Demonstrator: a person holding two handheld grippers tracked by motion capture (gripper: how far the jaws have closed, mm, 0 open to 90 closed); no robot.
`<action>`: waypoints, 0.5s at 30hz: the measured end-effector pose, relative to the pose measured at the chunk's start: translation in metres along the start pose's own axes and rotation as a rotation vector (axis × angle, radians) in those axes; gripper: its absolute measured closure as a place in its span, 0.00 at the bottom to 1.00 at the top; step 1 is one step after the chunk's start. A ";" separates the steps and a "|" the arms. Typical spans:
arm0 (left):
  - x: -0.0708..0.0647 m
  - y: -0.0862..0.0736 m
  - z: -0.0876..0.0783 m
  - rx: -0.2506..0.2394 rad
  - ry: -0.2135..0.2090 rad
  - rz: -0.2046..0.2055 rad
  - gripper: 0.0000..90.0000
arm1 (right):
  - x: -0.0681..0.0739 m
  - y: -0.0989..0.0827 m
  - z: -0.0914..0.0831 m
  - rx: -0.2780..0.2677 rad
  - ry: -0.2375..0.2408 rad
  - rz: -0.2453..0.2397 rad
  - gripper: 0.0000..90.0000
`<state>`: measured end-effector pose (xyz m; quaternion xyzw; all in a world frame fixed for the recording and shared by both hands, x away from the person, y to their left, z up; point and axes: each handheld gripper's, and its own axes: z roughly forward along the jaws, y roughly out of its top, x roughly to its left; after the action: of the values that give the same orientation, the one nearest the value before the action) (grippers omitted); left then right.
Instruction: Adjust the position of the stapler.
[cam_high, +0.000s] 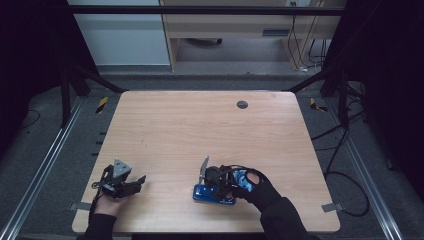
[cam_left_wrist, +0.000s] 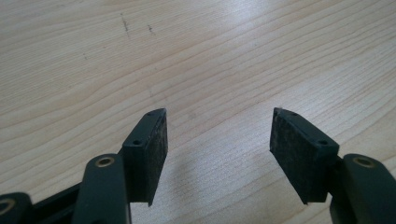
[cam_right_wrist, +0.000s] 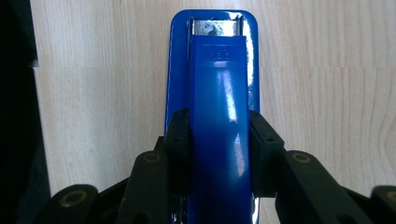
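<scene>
Your right gripper (cam_right_wrist: 219, 140) is closed on the blue stapler (cam_right_wrist: 217, 93), its jaws pressed against either side of the stapler's top arm; the stapler lies flat on the wooden table (cam_high: 200, 125) at the near edge, right of centre, with its metal nose pointing away from the jaws in the right gripper view; in the high view your right hand (cam_high: 255, 187) sits over the stapler (cam_high: 214, 195) from the right. Your left gripper (cam_left_wrist: 217, 135) rests at the near left, well apart from the stapler, jaws wide with only bare wood between them. The step in hand looks like securing the grasp; the next move likely calls for a steady, level lift, since the glossy arm could slip or hinge up from its base.
</scene>
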<state>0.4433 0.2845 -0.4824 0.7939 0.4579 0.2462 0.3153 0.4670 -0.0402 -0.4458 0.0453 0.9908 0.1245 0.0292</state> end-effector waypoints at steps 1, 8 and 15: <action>0.000 0.000 0.000 0.000 0.000 0.000 0.41 | 0.000 -0.001 0.002 0.003 -0.002 -0.007 0.73; 0.000 0.000 0.000 0.003 -0.001 0.001 0.41 | 0.000 -0.005 0.006 0.006 0.009 -0.026 0.73; 0.000 0.000 0.001 0.007 -0.003 0.004 0.41 | 0.000 -0.005 0.004 -0.032 0.018 0.011 0.66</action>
<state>0.4435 0.2841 -0.4828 0.7964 0.4565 0.2439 0.3128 0.4673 -0.0442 -0.4505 0.0492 0.9886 0.1408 0.0204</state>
